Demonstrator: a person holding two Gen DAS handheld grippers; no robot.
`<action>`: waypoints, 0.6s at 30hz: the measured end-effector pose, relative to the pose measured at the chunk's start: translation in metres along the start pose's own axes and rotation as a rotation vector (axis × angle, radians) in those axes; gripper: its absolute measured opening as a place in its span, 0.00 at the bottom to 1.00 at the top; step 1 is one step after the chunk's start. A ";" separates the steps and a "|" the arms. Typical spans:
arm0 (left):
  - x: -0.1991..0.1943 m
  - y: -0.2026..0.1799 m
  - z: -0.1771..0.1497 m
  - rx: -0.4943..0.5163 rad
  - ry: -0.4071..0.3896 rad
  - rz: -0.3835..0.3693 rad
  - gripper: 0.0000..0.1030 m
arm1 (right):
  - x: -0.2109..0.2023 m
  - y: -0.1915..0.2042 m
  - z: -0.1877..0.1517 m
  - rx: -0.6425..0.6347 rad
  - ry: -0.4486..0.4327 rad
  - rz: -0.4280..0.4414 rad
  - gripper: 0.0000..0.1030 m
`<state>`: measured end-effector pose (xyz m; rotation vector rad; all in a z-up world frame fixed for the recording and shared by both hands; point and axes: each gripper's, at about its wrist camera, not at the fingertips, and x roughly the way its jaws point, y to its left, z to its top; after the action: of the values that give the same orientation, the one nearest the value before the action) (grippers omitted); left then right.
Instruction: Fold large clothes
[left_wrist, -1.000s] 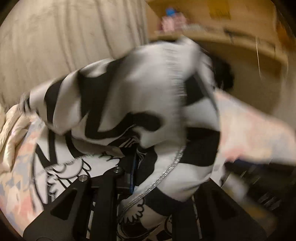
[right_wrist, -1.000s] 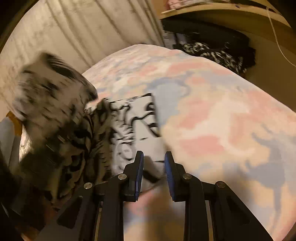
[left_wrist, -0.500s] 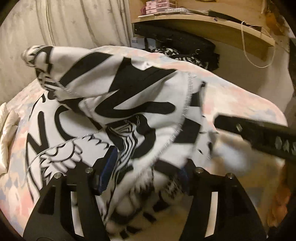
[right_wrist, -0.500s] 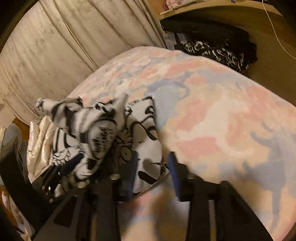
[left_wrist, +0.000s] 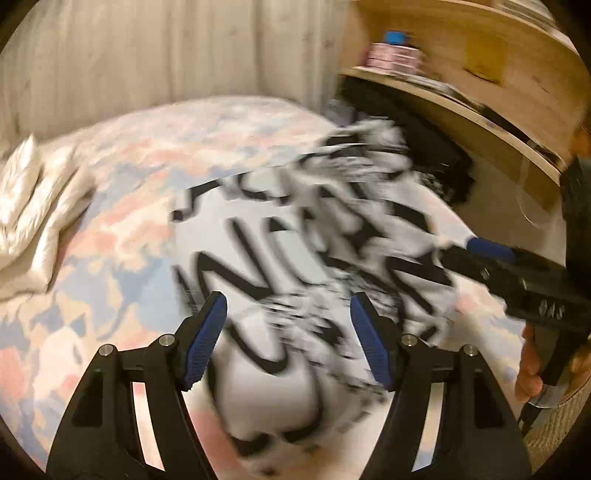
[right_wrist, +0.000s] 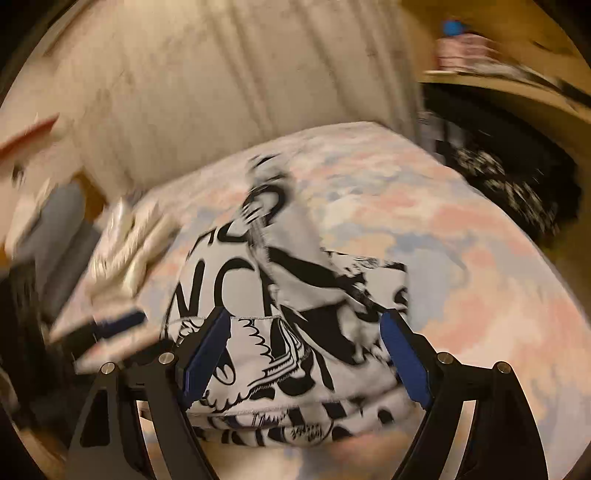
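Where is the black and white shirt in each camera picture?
Left wrist view: the black and white shirt fills the middle, lying on the bed beyond the open left gripper.
Right wrist view: the shirt lies low in the middle, crumpled, beyond the open right gripper.
Shared landmark: the pastel bedspread under it.

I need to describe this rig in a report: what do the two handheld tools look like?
Both match: the left tool and right tool have black angular fingers with cut-out windows, silver pivot bolts and blue ribbed pads. The right tool's black body bears small pale markings, too blurred to read.
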<state>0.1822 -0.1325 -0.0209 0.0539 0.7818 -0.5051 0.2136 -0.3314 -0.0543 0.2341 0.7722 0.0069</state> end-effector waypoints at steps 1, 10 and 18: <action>0.007 0.014 0.002 -0.027 0.019 0.005 0.65 | 0.013 0.000 0.003 -0.022 0.028 0.005 0.82; 0.067 0.087 -0.003 -0.211 0.092 -0.082 0.65 | 0.105 -0.045 -0.008 0.012 0.256 0.155 0.27; 0.073 0.064 0.002 -0.102 0.096 -0.056 0.64 | 0.053 -0.074 -0.014 0.267 0.214 0.247 0.07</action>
<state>0.2566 -0.1065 -0.0779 -0.0386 0.9036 -0.5175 0.2358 -0.3959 -0.1160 0.5889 0.9529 0.1655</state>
